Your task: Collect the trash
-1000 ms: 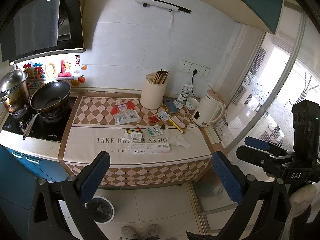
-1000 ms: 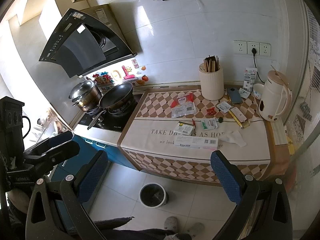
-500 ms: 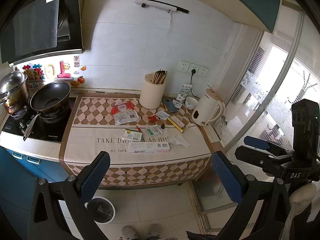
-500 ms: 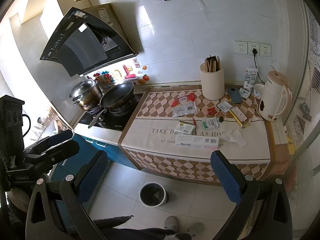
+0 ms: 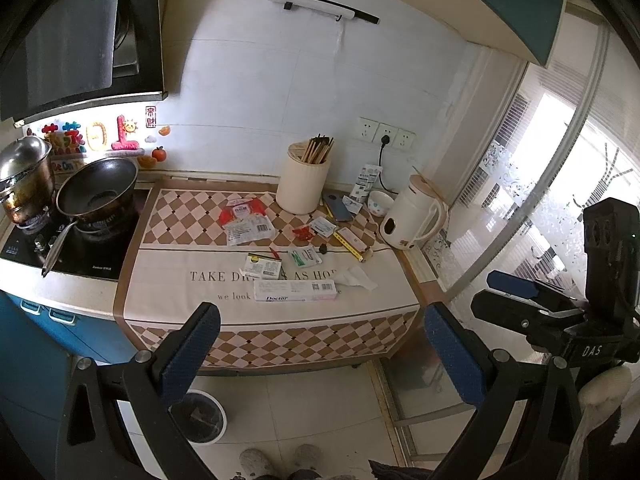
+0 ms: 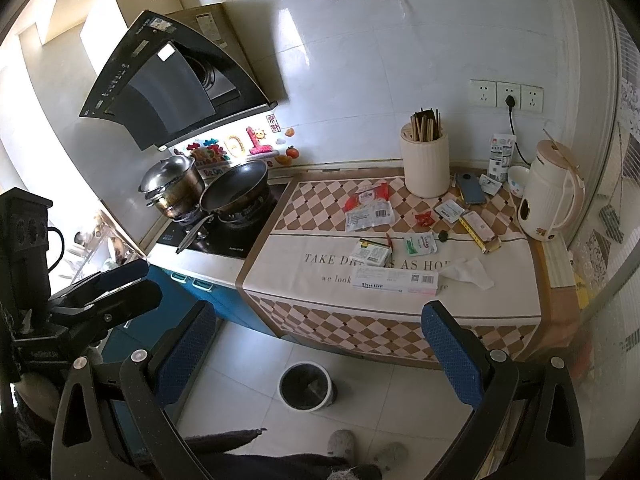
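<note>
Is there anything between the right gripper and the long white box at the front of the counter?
Nothing visible. The right gripper is open above the floor, and only air separates it from the long white box near the front edge.

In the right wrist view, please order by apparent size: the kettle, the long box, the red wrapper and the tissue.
1. kettle
2. long box
3. tissue
4. red wrapper

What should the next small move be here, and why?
Probably bring the right gripper forward and down toward the long white Doctor box, the trash lying nearest the counter's front edge. Both grippers, the left gripper too, hang open and empty, well short of the counter, and the bin stands on the floor just below.
</note>
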Demonstrator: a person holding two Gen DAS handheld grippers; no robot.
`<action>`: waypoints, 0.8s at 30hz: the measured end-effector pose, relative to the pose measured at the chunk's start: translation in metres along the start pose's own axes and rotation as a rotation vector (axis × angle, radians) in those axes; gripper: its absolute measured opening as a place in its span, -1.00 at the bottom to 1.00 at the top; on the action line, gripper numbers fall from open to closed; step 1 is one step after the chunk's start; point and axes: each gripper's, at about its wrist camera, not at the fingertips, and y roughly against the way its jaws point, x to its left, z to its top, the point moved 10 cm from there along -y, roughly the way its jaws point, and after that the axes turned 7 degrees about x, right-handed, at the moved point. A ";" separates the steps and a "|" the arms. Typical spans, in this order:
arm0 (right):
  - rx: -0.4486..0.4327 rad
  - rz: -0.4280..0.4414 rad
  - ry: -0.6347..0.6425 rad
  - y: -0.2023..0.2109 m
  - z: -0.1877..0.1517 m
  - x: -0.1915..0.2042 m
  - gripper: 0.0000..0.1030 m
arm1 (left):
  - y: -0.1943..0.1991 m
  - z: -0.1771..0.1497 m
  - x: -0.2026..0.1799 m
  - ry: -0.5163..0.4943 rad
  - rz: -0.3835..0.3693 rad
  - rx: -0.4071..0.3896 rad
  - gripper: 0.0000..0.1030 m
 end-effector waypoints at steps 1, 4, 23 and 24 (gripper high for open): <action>-0.002 -0.001 -0.001 0.000 -0.001 0.001 1.00 | -0.001 0.000 0.000 0.001 0.001 0.000 1.00; -0.004 -0.002 -0.006 -0.001 -0.002 0.000 1.00 | -0.006 0.003 0.010 0.008 0.081 -0.015 1.00; 0.005 -0.414 -0.368 -0.124 0.018 -0.204 1.00 | -0.285 0.011 0.092 0.310 0.413 0.346 1.00; 0.020 -0.422 -0.376 -0.135 0.019 -0.220 1.00 | -0.301 0.008 0.092 0.347 0.399 0.376 1.00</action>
